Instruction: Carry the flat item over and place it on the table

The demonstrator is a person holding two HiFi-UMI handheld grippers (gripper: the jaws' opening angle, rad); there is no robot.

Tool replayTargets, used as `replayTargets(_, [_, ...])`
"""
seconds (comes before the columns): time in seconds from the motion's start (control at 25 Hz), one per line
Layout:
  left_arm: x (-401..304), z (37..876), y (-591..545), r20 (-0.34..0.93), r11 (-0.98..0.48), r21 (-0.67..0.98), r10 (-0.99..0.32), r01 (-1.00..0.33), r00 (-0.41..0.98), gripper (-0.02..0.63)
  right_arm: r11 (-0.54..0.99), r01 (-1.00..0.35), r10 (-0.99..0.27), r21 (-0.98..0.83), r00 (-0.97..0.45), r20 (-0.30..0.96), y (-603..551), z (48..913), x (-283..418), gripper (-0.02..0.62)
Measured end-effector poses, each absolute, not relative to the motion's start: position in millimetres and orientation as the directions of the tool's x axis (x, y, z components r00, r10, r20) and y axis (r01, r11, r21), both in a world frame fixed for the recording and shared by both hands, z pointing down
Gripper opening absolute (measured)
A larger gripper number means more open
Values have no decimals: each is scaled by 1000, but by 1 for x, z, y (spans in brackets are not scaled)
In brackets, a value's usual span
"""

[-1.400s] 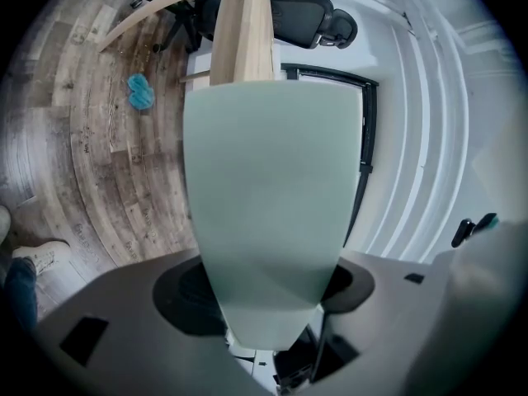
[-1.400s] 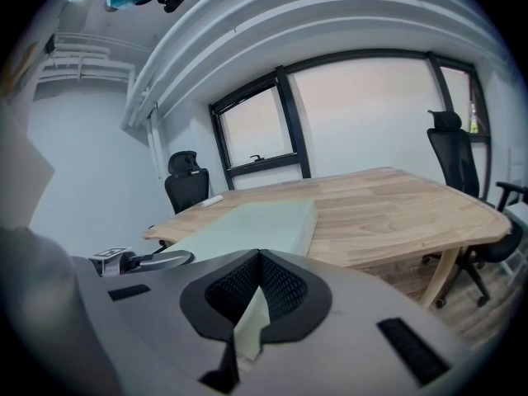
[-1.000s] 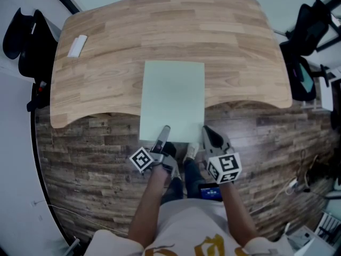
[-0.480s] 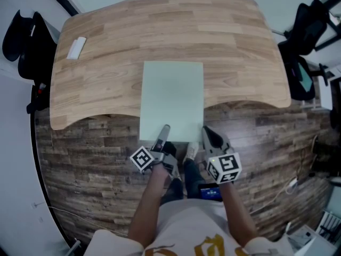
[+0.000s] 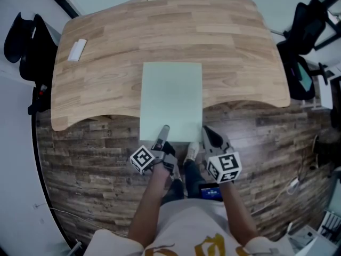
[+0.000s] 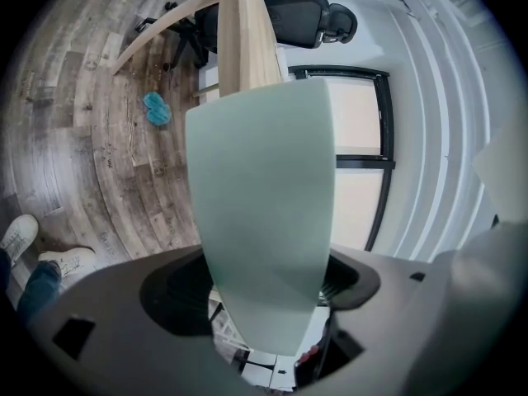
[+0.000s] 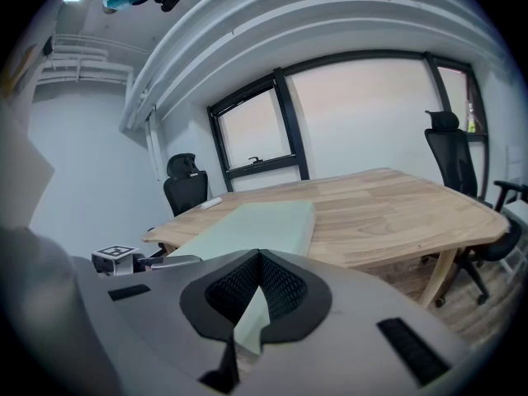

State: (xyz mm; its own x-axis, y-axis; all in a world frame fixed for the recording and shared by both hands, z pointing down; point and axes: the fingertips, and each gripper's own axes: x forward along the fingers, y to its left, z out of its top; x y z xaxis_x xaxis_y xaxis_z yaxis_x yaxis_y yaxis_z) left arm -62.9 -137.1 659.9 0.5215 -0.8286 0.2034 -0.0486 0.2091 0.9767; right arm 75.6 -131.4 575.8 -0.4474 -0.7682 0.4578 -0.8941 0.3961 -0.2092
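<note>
A pale green flat board lies on the wooden table, its near end sticking out over the floor. My left gripper is at the board's near left corner. Its jaws have just been opening; the board runs between them with gaps beside it, so my left gripper stands open. My right gripper is at the near right corner. In the right gripper view, the board's corner sits pinched in the jaws of my right gripper.
A small white object lies at the table's far left. Black office chairs stand at the left and the right. The person's shoes are on the wood floor below the board's near edge.
</note>
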Motion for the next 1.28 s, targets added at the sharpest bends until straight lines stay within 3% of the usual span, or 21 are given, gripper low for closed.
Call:
replayTargets(0.12, [-65,667,-135,243,242,968,-820,-71,518,379,395,-895,-772,-208,-446,452,-132,572,77,-2])
replayTargets(1.28, [-81,674,-126,546,414,833,-720,-368,427,415,392,-896,-799,-210,-444,406,-132,550,81,-2])
